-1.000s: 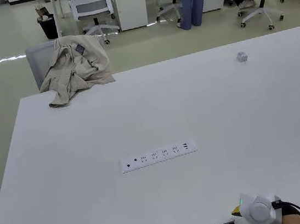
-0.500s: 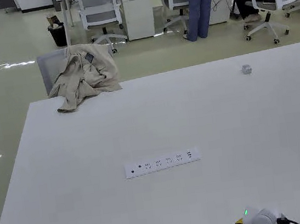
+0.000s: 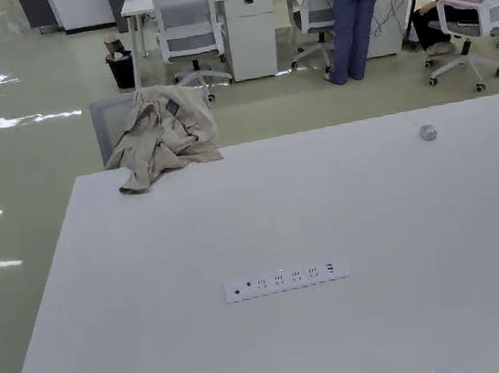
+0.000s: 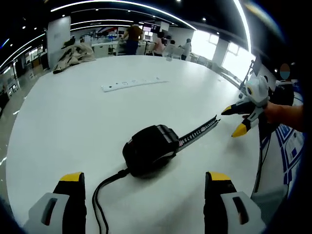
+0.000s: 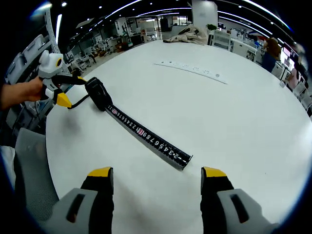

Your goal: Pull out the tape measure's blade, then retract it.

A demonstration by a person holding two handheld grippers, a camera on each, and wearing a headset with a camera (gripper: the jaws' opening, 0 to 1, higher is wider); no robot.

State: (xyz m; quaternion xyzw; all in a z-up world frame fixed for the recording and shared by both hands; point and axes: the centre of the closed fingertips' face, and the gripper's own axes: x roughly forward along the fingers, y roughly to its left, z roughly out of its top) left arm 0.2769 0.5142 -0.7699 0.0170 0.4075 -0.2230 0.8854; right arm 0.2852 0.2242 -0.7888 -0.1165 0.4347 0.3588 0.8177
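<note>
Our left tongs stand open, holding nothing, with the black tape measure case lying on the counter just ahead, between the jaws. Our right tongs are open too, and the end hook sits just in front of them. The blade lies drawn out flat between the two. To retract it well, we judge we should clamp the case squarely first, then pinch the hook and feed it back slowly, so the blade neither whips nor kinks

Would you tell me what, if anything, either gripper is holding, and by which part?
Nothing is held: left gripper and right gripper are open, tape measure free.
</note>
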